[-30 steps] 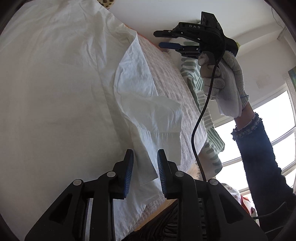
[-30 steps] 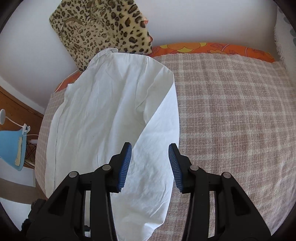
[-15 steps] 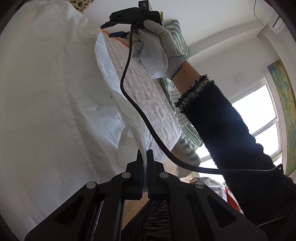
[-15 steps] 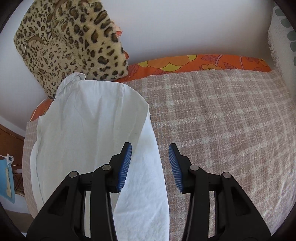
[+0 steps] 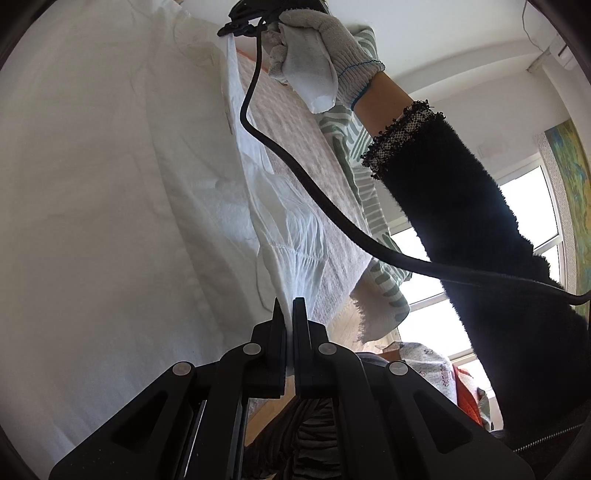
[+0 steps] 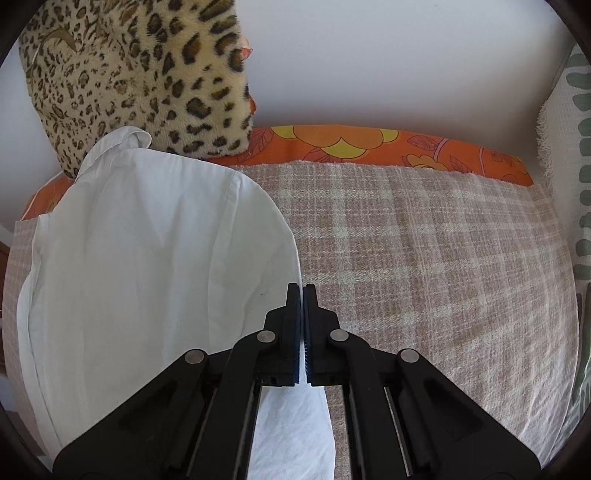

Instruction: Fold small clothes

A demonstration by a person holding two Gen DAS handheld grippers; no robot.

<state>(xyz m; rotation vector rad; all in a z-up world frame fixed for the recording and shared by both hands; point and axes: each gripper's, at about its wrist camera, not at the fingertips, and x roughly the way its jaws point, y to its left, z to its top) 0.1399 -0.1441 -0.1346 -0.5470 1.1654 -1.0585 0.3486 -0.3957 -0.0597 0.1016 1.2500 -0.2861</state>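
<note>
A white shirt [image 6: 147, 258] lies spread on a plaid bed cover [image 6: 424, 258], its collar toward the leopard pillow. My right gripper [image 6: 303, 291] is shut on the shirt's right edge near the shoulder. In the left wrist view the same shirt [image 5: 110, 184] fills the left side. My left gripper [image 5: 290, 306] is shut on the gathered sleeve cuff [image 5: 295, 254] at the shirt's near edge. The right gripper [image 5: 251, 22], held by a gloved hand [image 5: 317, 55], shows at the top, at the shirt's far edge.
A leopard-print pillow [image 6: 140, 74] leans on the wall at the head of the bed. An orange flowered sheet [image 6: 369, 147] edges the cover. A green-patterned white blanket [image 6: 569, 184] lies to the right. A black cable [image 5: 332, 210] and dark sleeve [image 5: 480, 240] cross the left wrist view.
Both grippers went from open to shut on the shirt's right side: the left closed on the cuff first, then the right moved toward the collar and closed on the edge.
</note>
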